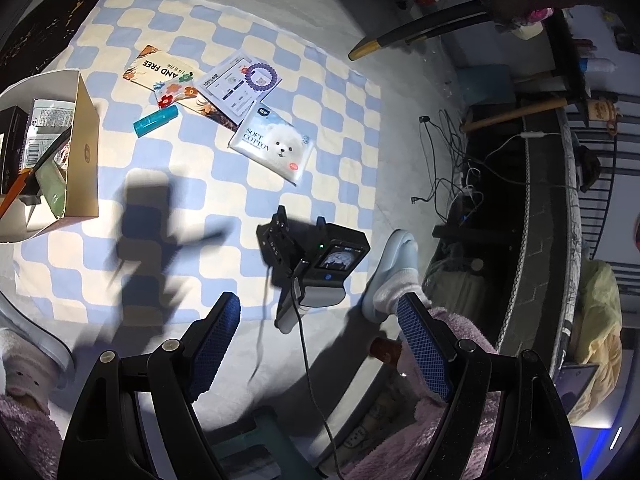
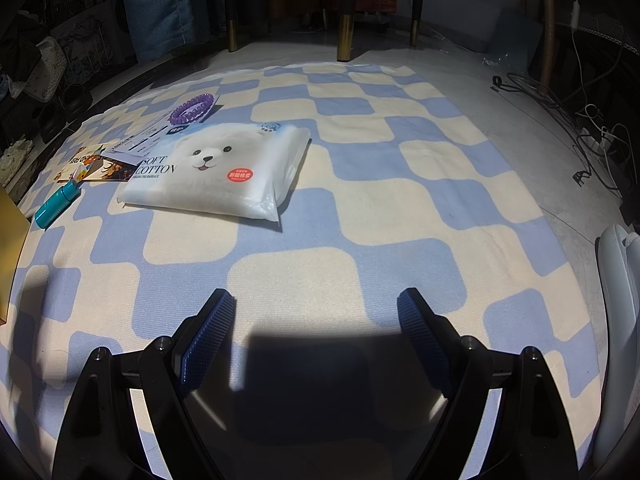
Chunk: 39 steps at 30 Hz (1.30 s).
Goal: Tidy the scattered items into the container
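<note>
Black two-finger left gripper [image 1: 318, 324] with blue textured pads [image 1: 218, 332], fluffy lilac sleeve [image 1: 436, 440]

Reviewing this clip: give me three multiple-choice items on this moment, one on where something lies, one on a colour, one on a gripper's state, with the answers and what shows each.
1. Where does the purple hair tie lie?
A. Inside the cardboard box
B. On the white leaflet
C. On the bare floor

2. What colour is the small tube on the checked blanket?
A. Teal
B. Red
C. Yellow

3. How is the right hand-held gripper?
A. Shut on the tissue pack
B. Shut on the tube
C. Open, holding nothing

Answers:
1 B: the coil sits on the white leaflet, away from the cardboard box.
2 A: the tube is teal in both views.
3 C: its fingers stand apart over bare blanket, short of the tissue pack.
</note>
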Tool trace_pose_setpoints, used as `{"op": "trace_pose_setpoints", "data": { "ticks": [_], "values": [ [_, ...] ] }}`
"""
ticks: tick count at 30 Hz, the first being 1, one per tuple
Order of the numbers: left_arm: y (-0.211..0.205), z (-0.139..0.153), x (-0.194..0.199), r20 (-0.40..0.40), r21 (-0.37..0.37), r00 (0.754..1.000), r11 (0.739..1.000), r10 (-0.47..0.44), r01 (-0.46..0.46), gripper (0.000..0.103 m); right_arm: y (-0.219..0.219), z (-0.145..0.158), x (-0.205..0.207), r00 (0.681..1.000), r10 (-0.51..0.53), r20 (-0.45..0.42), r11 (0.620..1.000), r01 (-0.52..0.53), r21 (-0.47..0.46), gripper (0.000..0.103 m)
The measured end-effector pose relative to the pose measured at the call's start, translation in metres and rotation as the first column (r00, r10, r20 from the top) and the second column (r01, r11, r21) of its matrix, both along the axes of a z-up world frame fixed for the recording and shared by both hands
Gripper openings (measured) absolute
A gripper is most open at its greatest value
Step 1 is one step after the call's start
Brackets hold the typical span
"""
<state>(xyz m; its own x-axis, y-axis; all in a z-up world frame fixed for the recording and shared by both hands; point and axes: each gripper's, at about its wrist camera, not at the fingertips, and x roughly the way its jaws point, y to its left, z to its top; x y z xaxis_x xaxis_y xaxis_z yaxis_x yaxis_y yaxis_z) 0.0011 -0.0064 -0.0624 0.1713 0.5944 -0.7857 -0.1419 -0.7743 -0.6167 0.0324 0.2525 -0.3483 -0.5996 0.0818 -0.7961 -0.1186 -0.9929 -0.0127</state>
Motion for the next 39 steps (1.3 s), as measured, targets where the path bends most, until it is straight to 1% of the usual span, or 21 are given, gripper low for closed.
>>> {"op": "trace_pose_setpoints", "data": {
  "ticks": [5, 9, 14, 27, 31, 35, 39],
  "values": [
    [0.0, 0.006, -0.001, -0.033, -0.021, 0.999, 1.0, -0.009, 0.008, 0.08, 0.0, 0.0, 0.0, 1.0, 0.0, 0.0, 1.0, 0.0, 0.0, 0.085],
    [0.002, 0.013, -0.002, -0.038, 0.005, 0.999, 1.0, -0.022, 0.022, 0.08, 0.0, 0.0, 0.0, 1.0, 0.0, 0.0, 1.0, 0.0, 0.0, 0.085],
    [-0.004, 0.024, -0.009, -0.088, -0.014, 0.996, 1.0, -0.022, 0.021, 0.08, 0.0, 0.0, 0.0, 1.0, 0.0, 0.0, 1.0, 0.0, 0.0, 0.085],
    [-0.008, 0.031, -0.014, -0.095, 0.007, 0.995, 1.0, 0.0, 0.001, 0.08, 0.0, -0.001, 0.0, 1.0, 0.0, 0.0, 1.0, 0.0, 0.0, 0.085],
    [-0.015, 0.032, -0.014, -0.113, -0.012, 0.994, 1.0, -0.005, 0.003, 0.08, 0.0, -0.001, 0.0, 1.0, 0.0, 0.0, 1.0, 0.0, 0.0, 0.085],
    [-0.02, 0.03, -0.019, -0.109, -0.01, 0.994, 1.0, -0.006, 0.005, 0.08, 0.0, -0.001, 0.0, 1.0, 0.0, 0.0, 1.0, 0.0, 0.0, 0.085],
    [-0.018, 0.032, -0.022, -0.166, -0.063, 0.985, 0.998, -0.037, 0.027, 0.08, 0.001, -0.001, 0.0, 1.0, 0.0, 0.0, 1.0, 0.0, 0.0, 0.085]
  ]
}}
